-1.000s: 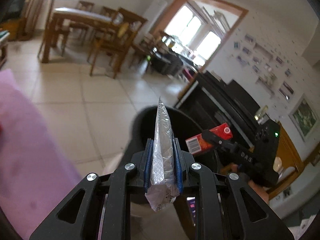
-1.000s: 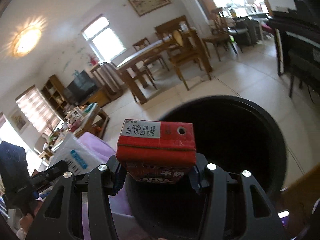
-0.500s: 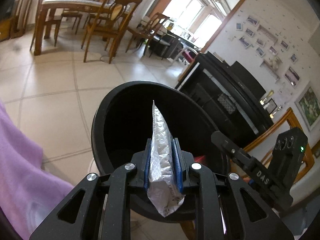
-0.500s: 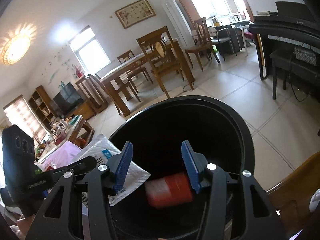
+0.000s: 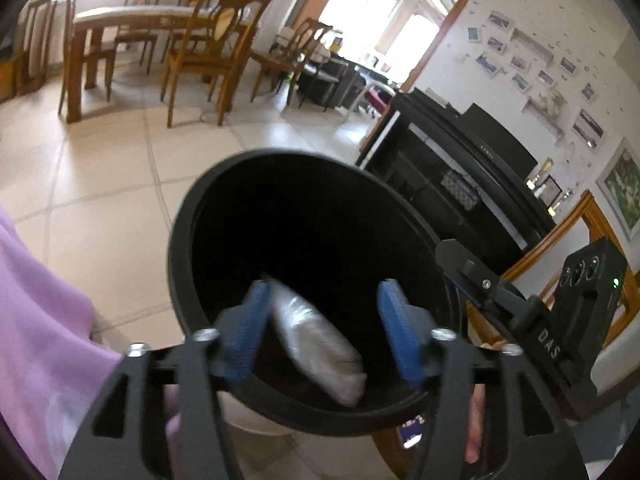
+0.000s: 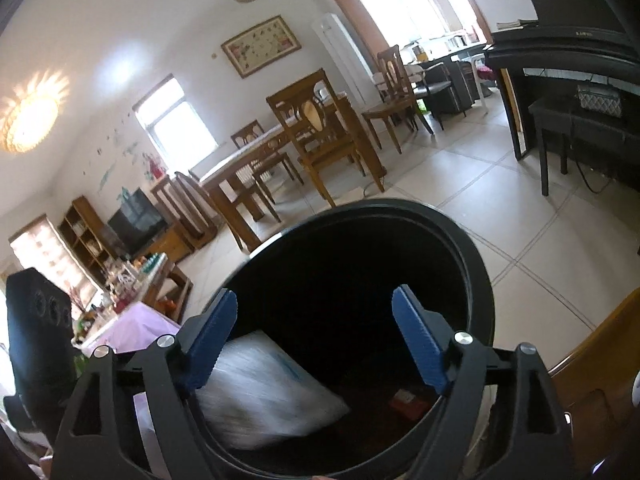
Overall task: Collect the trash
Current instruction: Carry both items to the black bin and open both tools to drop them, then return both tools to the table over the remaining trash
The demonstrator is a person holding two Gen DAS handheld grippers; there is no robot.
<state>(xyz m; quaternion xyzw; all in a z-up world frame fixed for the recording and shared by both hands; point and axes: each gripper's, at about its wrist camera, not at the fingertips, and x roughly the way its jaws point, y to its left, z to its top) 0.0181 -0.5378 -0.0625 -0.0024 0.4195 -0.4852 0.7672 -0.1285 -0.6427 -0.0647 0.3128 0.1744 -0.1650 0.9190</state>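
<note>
A black round trash bin (image 5: 176,248) stands on the tiled floor; it also shows in the right wrist view (image 6: 480,264). My left gripper (image 5: 324,328) is open above the bin's near rim. A silver plastic wrapper (image 5: 320,344) falls, blurred, between its blue pads into the bin. It also shows in the right wrist view (image 6: 264,392). My right gripper (image 6: 316,340) is open and empty over the bin. A red carton (image 6: 408,400) lies at the bin's bottom. The right gripper's body (image 5: 560,320) shows at the right of the left wrist view.
A purple cloth (image 5: 36,320) covers a surface left of the bin. A black piano (image 5: 460,168) stands behind it. A wooden dining table with chairs (image 5: 132,40) is across the tiled floor. A wooden furniture edge (image 6: 600,352) lies to the right.
The left gripper opened and let go of the silver wrapper, which drops into the bin. The red carton, let go by the right gripper earlier, now lies at the bin's bottom.
</note>
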